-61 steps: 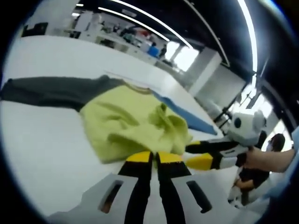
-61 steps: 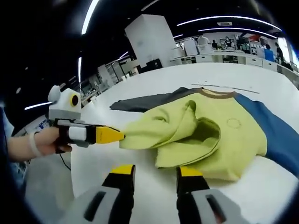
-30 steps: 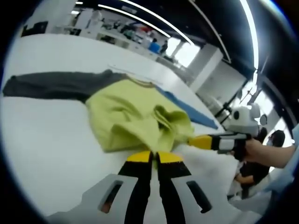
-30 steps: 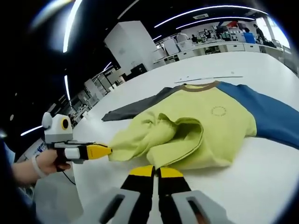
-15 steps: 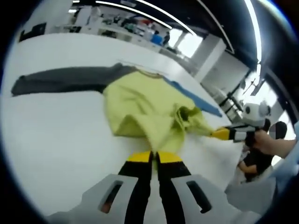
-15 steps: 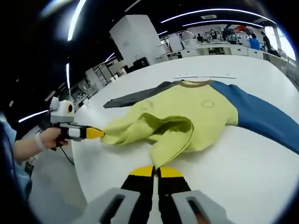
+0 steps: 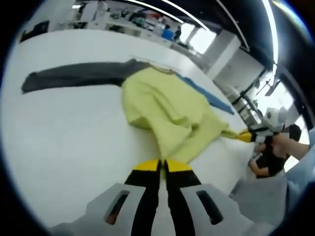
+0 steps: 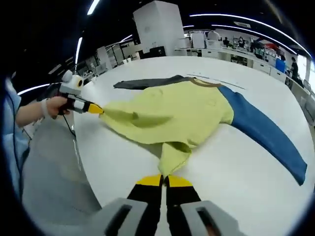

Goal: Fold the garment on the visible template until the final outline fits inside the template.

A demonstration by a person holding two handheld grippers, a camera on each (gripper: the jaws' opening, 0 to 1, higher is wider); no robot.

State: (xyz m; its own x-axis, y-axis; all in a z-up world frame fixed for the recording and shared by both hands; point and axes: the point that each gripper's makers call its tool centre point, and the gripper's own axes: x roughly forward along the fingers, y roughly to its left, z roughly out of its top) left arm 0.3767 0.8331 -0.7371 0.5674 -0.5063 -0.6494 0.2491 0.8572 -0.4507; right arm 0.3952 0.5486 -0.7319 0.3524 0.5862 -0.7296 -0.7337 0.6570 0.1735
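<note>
- Right gripper view: the sweatshirt (image 8: 172,115) lies across the middle of the frame on the white table (image 8: 236,167), its yellow-green body spread wide, a blue sleeve (image 8: 266,137) running to the lower right and a dark grey sleeve (image 8: 142,83) to the upper left.
- The right gripper (image 8: 165,181), at bottom centre, has its yellow-tipped jaws pressed together on a corner of the yellow-green hem, which rises from them in a narrow pulled strip.
- The left gripper (image 8: 96,110) comes in at the left of this view, its yellow tips closed on the other hem corner, the cloth drawn to a point between them; a hand (image 8: 54,105) grips it at the left edge, past the table's rim.
- Left gripper view: the left gripper (image 7: 163,166) at bottom centre is clamped narrow on the hem, with the sweatshirt (image 7: 167,108) stretching away toward the upper middle and the grey sleeve (image 7: 78,78) off to the upper left.
- The right gripper (image 7: 244,136) shows at the right edge of this view, held by a hand (image 7: 285,147), with the hem taut from it.
- Compared with half a second ago, the two grippers stand farther apart and the bunched folds in the body have been pulled out nearly flat.
- Two seconds ago the right gripper's jaws were apart and empty; now they grip the hem.
- A thin line marked on the table (image 8: 216,79) shows just beyond the collar.
</note>
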